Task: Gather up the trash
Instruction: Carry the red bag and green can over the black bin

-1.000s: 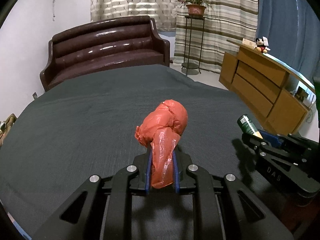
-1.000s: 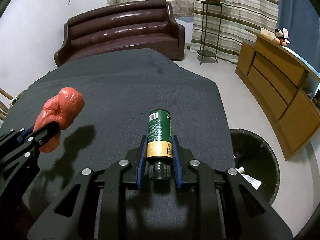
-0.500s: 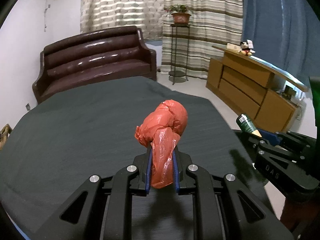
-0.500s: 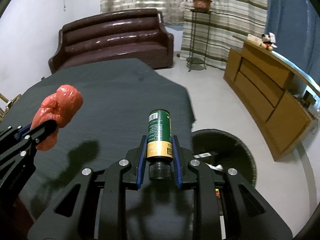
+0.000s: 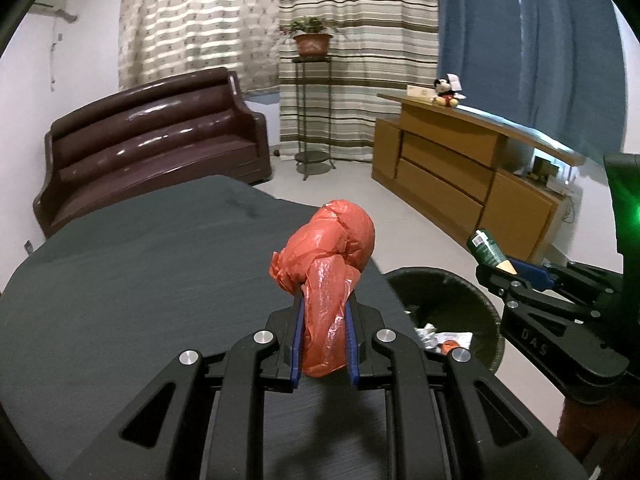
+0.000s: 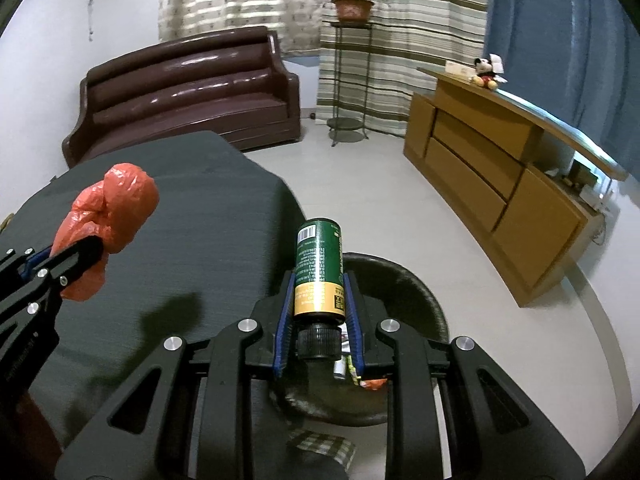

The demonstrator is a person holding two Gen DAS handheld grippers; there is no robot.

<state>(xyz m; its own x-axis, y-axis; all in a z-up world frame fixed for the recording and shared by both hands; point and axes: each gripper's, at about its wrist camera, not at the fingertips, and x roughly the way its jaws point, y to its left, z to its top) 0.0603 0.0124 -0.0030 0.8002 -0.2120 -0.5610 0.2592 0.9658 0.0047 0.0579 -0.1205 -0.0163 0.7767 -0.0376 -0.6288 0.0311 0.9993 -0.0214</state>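
Note:
My left gripper (image 5: 323, 304) is shut on a crumpled red plastic bag (image 5: 332, 248) and holds it above the right edge of the dark grey bed (image 5: 140, 280). The bag also shows in the right wrist view (image 6: 108, 216). My right gripper (image 6: 319, 284) is shut on a green bottle with a yellow band and black cap (image 6: 319, 268), held directly above the black trash bin (image 6: 404, 284). The bottle (image 5: 486, 246) and bin (image 5: 444, 292) also show in the left wrist view. Scraps of trash lie in the bin.
A brown leather sofa (image 5: 152, 140) stands behind the bed. A wooden sideboard (image 5: 460, 176) with a plush toy runs along the right wall. A plant stand (image 5: 312, 112) stands by the striped curtains. White floor lies between bed and sideboard.
Both grippers have moved right with their loads. The right gripper went from over the bed to over the trash bin; the left gripper now reaches the bed's right edge.

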